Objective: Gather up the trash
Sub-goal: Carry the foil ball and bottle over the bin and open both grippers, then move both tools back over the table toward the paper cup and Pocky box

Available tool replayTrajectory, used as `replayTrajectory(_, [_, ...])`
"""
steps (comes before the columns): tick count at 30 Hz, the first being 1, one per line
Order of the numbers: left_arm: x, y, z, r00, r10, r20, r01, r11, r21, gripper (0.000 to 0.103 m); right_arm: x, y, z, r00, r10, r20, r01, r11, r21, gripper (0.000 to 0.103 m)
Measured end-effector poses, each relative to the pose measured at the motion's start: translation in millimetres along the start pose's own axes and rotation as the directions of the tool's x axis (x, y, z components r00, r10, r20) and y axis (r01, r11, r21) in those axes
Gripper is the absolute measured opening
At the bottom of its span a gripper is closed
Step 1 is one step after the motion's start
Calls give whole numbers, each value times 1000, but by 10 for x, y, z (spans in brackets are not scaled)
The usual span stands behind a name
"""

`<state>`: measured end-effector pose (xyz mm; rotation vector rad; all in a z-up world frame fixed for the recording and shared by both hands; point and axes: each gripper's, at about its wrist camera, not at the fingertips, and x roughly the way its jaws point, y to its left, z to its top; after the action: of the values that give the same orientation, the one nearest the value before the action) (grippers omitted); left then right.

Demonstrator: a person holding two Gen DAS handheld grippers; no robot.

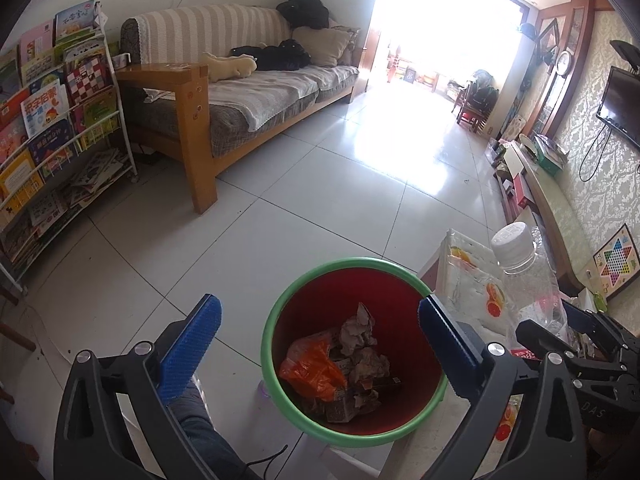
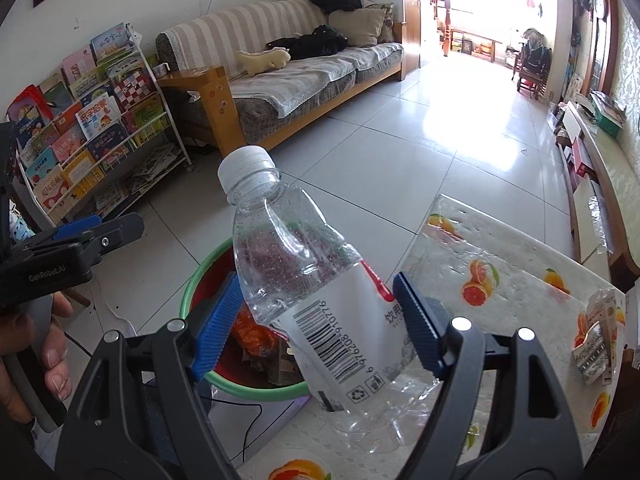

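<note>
A red bin with a green rim point(image 1: 267, 344) stands on the floor beside the table. Inside lie an orange plastic bag point(image 1: 312, 372) and crumpled paper point(image 1: 360, 332). My left gripper point(image 1: 319, 300) hangs open above the bin's mouth, with nothing between its blue pads. My right gripper point(image 2: 316, 280) is shut on a clear plastic bottle point(image 2: 296, 248) with a white cap, held tilted over the table edge and the bin's rim point(image 2: 192, 280). The bottle point(image 1: 520, 264) also shows at the right of the left wrist view. A crushed carton point(image 2: 596, 344) lies on the table.
The table's fruit-print cloth point(image 2: 500, 248) is at the right. A wooden sofa point(image 1: 240, 92) and a book rack point(image 1: 60, 120) stand across the white tiled floor point(image 1: 320, 184). A low shelf point(image 1: 552, 200) runs along the right wall. A black cable point(image 2: 248, 420) lies near the bin.
</note>
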<state>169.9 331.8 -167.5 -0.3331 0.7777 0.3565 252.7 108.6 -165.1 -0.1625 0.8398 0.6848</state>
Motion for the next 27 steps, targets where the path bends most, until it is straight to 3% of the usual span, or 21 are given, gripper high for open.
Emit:
replayTrajectory(14, [-55, 367, 68, 999, 49, 23, -47, 996, -71, 95, 479, 453, 125, 996, 71, -57, -75, 993, -87, 76])
replayTrajectory(21, [-62, 369, 71, 998, 53, 24, -51, 995, -84, 95, 437, 474, 124, 997, 52, -60, -57, 993, -99, 96])
replayTrajectory(27, [-131, 211, 79, 999, 30, 33, -28, 997, -69, 95, 213, 369, 138, 999, 22, -25, -25, 995, -97, 98])
